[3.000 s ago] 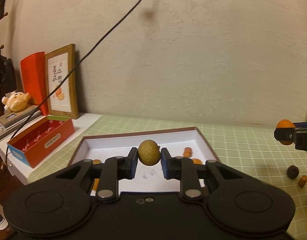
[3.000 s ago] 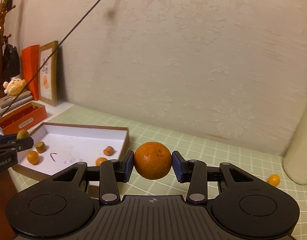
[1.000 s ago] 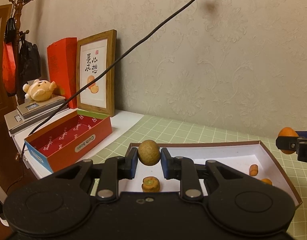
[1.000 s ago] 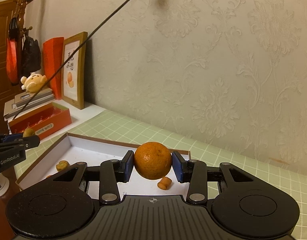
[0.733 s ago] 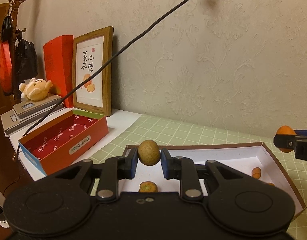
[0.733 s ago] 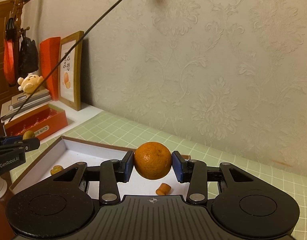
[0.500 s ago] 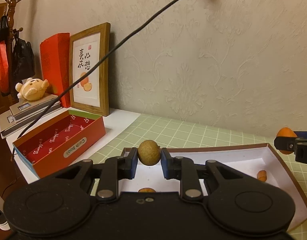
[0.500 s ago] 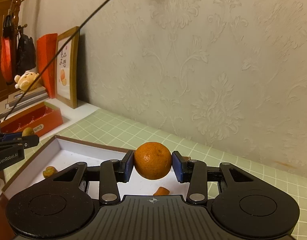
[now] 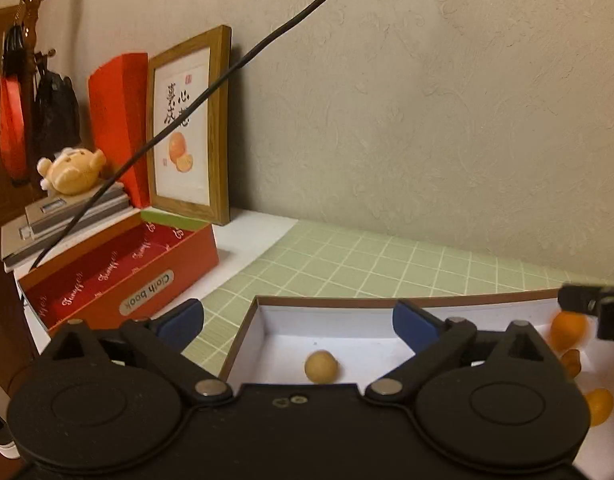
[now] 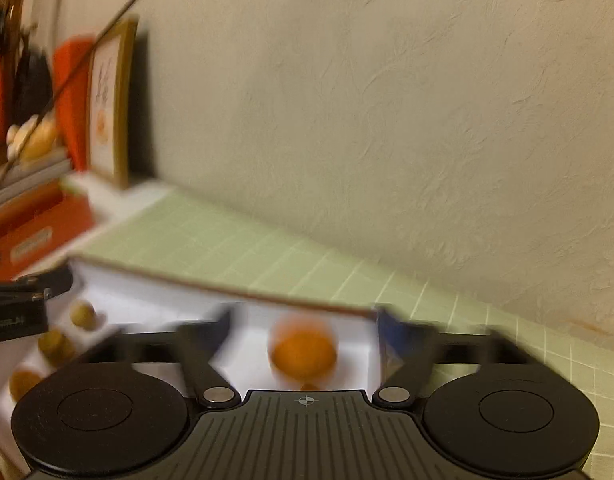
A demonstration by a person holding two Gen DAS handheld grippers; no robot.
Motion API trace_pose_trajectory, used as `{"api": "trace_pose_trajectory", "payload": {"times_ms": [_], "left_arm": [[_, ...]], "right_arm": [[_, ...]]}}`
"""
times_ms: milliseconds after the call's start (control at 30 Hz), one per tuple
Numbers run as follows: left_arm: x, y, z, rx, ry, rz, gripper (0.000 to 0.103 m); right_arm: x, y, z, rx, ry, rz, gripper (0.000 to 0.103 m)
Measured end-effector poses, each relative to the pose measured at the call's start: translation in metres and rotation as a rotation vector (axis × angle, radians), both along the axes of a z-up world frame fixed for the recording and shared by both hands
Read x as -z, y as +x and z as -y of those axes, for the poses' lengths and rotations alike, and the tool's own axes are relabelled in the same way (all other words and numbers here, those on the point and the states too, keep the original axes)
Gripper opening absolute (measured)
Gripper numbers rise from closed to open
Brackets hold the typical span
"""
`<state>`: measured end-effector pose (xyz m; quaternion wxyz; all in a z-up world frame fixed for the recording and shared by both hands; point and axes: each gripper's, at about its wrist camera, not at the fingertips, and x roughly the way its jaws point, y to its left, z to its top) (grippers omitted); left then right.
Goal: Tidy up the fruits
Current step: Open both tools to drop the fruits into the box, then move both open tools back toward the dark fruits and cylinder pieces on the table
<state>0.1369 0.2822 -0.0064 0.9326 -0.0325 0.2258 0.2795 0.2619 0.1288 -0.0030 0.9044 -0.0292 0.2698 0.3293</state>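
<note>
Pale embossed wallpaper backs a bench laid with a green grid mat. At far left of the left wrist view, a plush toy sits on stacked grey boxes at 9 o'clock, with a red "Cloth book" box below it and a framed print leaning on the wall beside it; a black cable slants across them. Right of these, a shallow white tray lies on the mat. The left hand-held gripper hangs over the tray's left end with jaws spread wide and nothing between them; a tan ball sits on the tray floor directly below. At 3 o'clock an orange shows blurred above the tray floor beneath the other gripper's tip, with two small orange fruits nearer the camera. In the heavily blurred right wrist view, the right hand-held gripper is likewise wide apart and empty, the orange lying between and below its fingers inside the tray's right end.
</note>
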Motion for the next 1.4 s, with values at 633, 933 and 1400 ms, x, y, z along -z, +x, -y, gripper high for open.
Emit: {"api": "trace_pose_trajectory", "payload": {"times_ms": [633,933,1400], "left_arm": [[-0.004,-0.006,0.0,-0.006,0.008,0.001,0.097],[-0.017,-0.016,0.014,0.022,0.015,0.011,0.097],[-0.035,-0.056,0.059,0.093,0.016,0.024,0.097]], "right_arm": [[0.0,-0.003,0.006,0.04,0.016,0.002,0.103],[-0.008,-0.013,0.022,0.048,0.026,-0.01,0.103],[-0.035,-0.058,0.07,0.064,0.047,0.014,0.103]]}}
